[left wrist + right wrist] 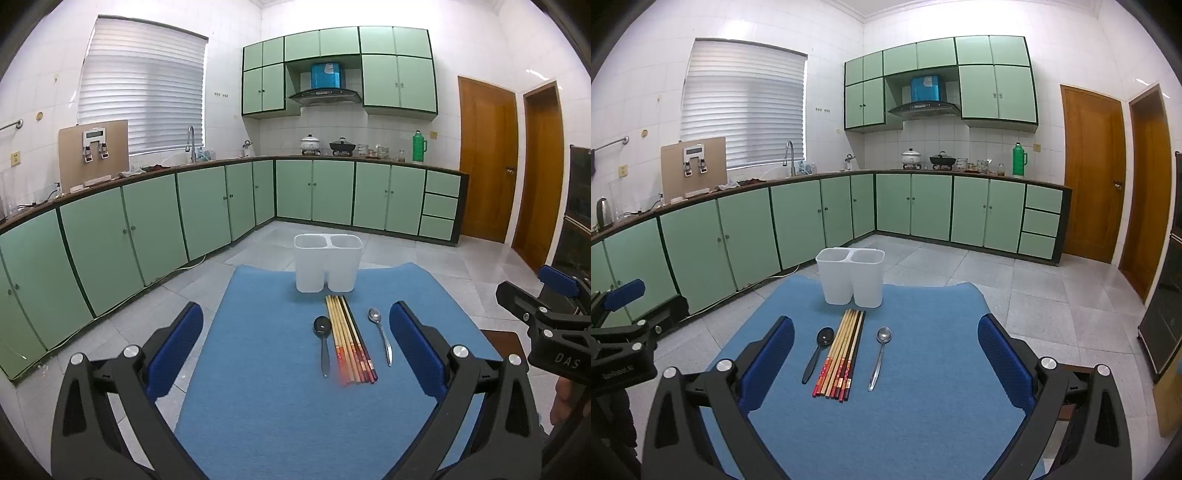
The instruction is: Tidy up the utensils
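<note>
A white two-compartment utensil holder (327, 262) (850, 277) stands empty at the far edge of a blue mat (280, 406) (908, 417). In front of it lie a bundle of several chopsticks (349, 339) (842, 352), a black spoon (323, 339) (818, 350) on their left and a silver spoon (380, 334) (880, 356) on their right. My left gripper (295, 332) is open and empty, held above the mat short of the utensils. My right gripper (885, 338) is open and empty, likewise short of them.
The mat covers a small table over a tiled floor (1034, 295). Green cabinets (147, 229) run along the left and back walls. Wooden doors (1093, 173) are at the right. The right gripper's body (546, 325) shows at the left wrist view's right edge.
</note>
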Available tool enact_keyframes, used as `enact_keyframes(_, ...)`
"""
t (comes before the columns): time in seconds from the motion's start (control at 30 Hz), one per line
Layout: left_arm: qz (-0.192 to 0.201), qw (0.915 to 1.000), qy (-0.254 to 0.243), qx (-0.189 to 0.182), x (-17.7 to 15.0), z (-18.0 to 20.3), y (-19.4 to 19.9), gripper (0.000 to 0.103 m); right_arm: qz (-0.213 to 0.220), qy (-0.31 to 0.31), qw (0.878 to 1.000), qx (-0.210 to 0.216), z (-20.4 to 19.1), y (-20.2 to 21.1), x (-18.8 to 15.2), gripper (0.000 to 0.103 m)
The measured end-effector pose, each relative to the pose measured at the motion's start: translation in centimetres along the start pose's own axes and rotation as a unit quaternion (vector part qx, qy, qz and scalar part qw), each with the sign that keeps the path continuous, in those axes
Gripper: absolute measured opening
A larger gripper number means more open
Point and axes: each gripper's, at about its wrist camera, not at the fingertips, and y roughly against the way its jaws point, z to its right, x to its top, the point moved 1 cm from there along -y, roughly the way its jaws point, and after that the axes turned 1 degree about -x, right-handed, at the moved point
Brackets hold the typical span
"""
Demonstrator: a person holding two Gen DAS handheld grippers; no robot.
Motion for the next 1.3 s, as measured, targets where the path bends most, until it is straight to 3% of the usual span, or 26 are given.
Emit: enact_keyframes(1.3, 0.002, 1.0000, -0.002, 0.006, 0.4, -1.0, 0.4, 0.098, -0.002, -0.003, 1.000, 0.001, -0.4, 0.0, 0.1, 0.097)
